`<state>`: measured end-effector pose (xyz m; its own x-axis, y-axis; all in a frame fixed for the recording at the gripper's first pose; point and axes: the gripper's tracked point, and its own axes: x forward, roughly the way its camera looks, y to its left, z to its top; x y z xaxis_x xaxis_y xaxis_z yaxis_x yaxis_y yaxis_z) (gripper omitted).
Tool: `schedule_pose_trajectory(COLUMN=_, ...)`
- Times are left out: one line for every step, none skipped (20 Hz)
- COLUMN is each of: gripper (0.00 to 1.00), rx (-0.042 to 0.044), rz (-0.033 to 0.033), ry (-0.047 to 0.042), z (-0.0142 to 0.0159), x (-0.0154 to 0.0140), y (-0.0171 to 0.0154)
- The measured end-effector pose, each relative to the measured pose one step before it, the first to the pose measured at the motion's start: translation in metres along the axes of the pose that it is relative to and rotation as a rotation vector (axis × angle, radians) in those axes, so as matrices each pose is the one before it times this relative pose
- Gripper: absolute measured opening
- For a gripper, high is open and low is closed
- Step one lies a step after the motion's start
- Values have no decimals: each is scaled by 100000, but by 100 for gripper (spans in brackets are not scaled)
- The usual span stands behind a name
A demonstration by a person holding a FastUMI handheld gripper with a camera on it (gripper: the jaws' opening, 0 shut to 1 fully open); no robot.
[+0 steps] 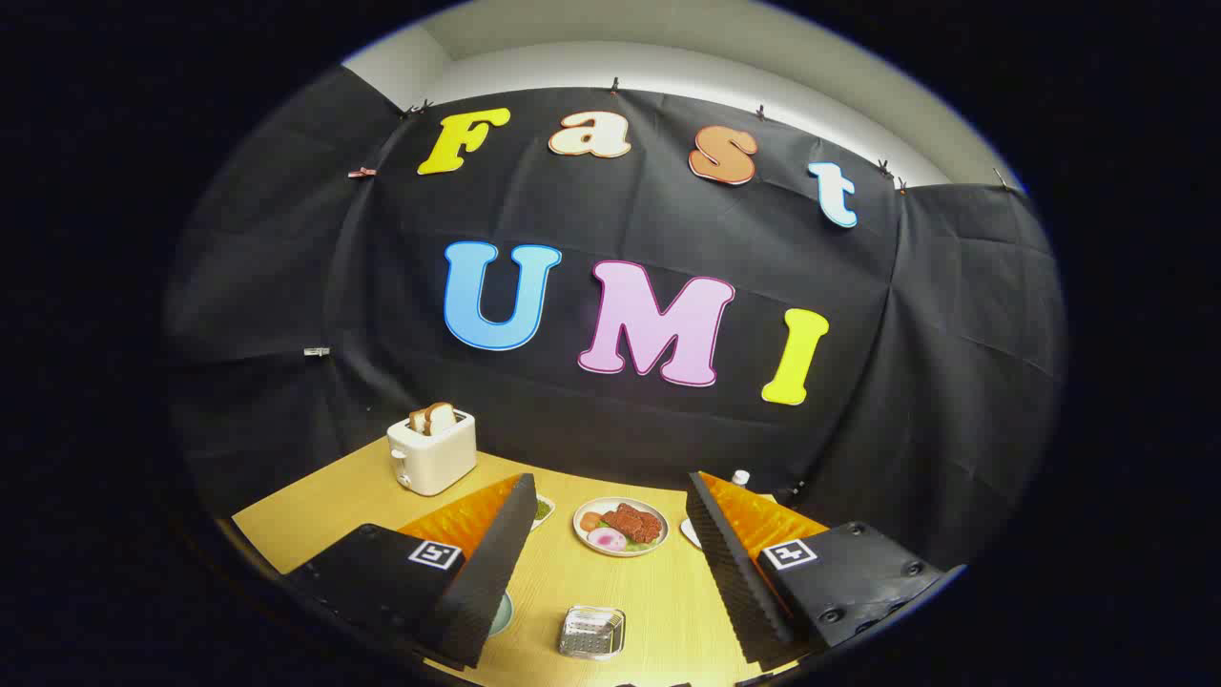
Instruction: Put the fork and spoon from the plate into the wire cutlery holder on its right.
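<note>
Holder [591,633]: a wire basket, upright on the surface [658,601], low between the two fingers and close in. It appears empty, so neither piece of cutlery has been transferred yet.

Plate [503,614]: just left of the holder. Only a sliver of its rim is visible past the left finger, which hides the rest. The fork and spoon presumably lie on the hidden part; this cannot be confirmed.

Tongs [610,480]: spread wide, gripping nothing, held above the surface and aimed over it toward the wall.

Other items: a food plate [620,525] lies beyond the holder, between the fingers. A toaster [431,450] with bread stands farther off to the left.

Assessment: the step in hand is the approach to the first utensil. Recommended practice:
- Tip the tongs down and shift left until the plate sits between the fingers.
- Identify one handle before descending.
- Set the fingers across the handle, not along it.
- Close on one utensil only and lift it clear of the rim.
- Keep the holder undisturbed throughout; it is light and sits close.
</note>
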<state>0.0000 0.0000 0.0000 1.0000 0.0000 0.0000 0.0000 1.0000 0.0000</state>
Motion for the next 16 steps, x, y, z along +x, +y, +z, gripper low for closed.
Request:
schedule_pose_trajectory(gripper=98, rx=-3, rz=191, ry=-89, z=47, x=-73, y=90)
schedule_pose_trajectory(gripper=98, rx=-106, rz=20, ry=-291, z=122, x=-4, y=6)
schedule_pose_trajectory(gripper=98, rx=-196, rz=-243, ry=-335, z=52, x=-34, y=-100)
schedule_pose_trajectory(gripper=98, rx=-85, rz=-89, ry=40, z=-20, x=-21, y=-70)
schedule_pose_trajectory(gripper=98, rx=255, rz=-110, ry=189, z=-34, x=-19, y=-57)
schedule_pose_trajectory(gripper=98, rx=412, rz=78, ry=199, z=-86, x=57, y=16)
schedule_pose_trajectory(gripper=98, rx=297, rz=-52, ry=7, z=66, x=-12, y=-20)
schedule_pose_trajectory(gripper=98, rx=-36, rz=-77, ry=-203, z=73, x=-87, y=-16)
schedule_pose_trajectory(gripper=98, rx=-269, rz=-218, ry=-152, z=64, x=-43, y=-84)
schedule_pose_trajectory(gripper=98, rx=-199, rz=51, ry=121, z=-111, x=22, y=48)
schedule_pose_trajectory(gripper=98, rx=-50, rz=78, ry=-83, z=50, x=-30, y=97)
schedule_pose_trajectory(gripper=98, rx=-33, rz=13, ry=-37, z=52, x=-29, y=92)
schedule_pose_trajectory(gripper=98, rx=-67, rz=30, ry=3, z=-17, x=-62, y=58)
schedule_pose_trajectory(gripper=98, rx=-72, rz=-44, ry=69, z=12, x=-62, y=41)
schedule_pose_trajectory(gripper=98, rx=-12, rz=149, ry=195, z=-44, x=68, y=62)
schedule_pose_trajectory(gripper=98, rx=-11, rz=-133, ry=-13, z=-58, x=-21, y=70)
